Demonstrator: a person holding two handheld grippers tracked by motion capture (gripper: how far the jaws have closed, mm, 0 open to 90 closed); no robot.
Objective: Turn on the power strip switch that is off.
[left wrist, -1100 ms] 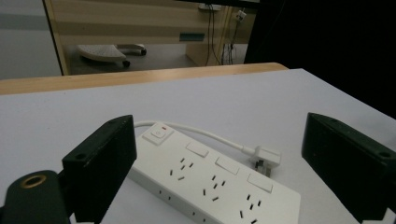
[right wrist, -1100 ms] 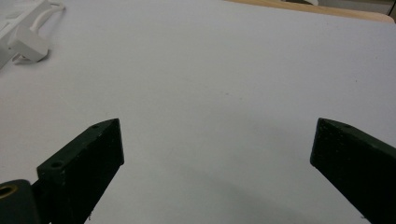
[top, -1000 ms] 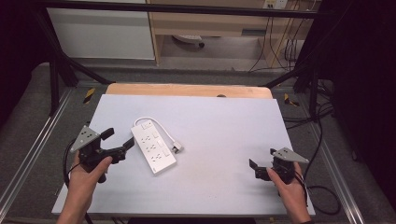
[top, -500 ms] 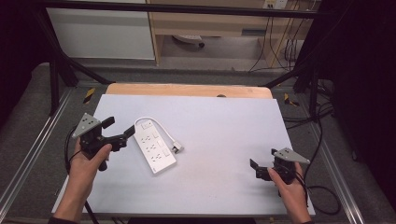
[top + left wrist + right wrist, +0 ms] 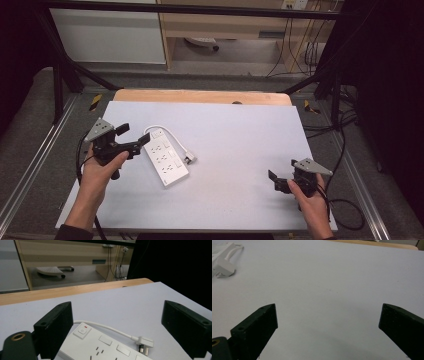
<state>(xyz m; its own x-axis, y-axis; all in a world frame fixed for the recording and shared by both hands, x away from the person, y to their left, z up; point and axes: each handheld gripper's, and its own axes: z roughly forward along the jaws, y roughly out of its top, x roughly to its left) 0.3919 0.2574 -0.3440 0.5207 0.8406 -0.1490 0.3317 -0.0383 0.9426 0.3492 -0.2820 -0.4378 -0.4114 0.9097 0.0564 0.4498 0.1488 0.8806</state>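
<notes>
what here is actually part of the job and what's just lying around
Part of the job:
- white power strip with its cord and plug
- left tool, open, its jaws either side of the strip's switch end
- right tool, open over bare table

Just lying about:
- yellow-and-black pieces on the floor
- cables beyond the table

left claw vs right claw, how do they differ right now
The left claw hovers at the power strip, one jaw close over its switch end; the right claw sits over bare table, far from the strip. The left points toward the table's middle-right, the right points left. Both are open and hold nothing.
</notes>
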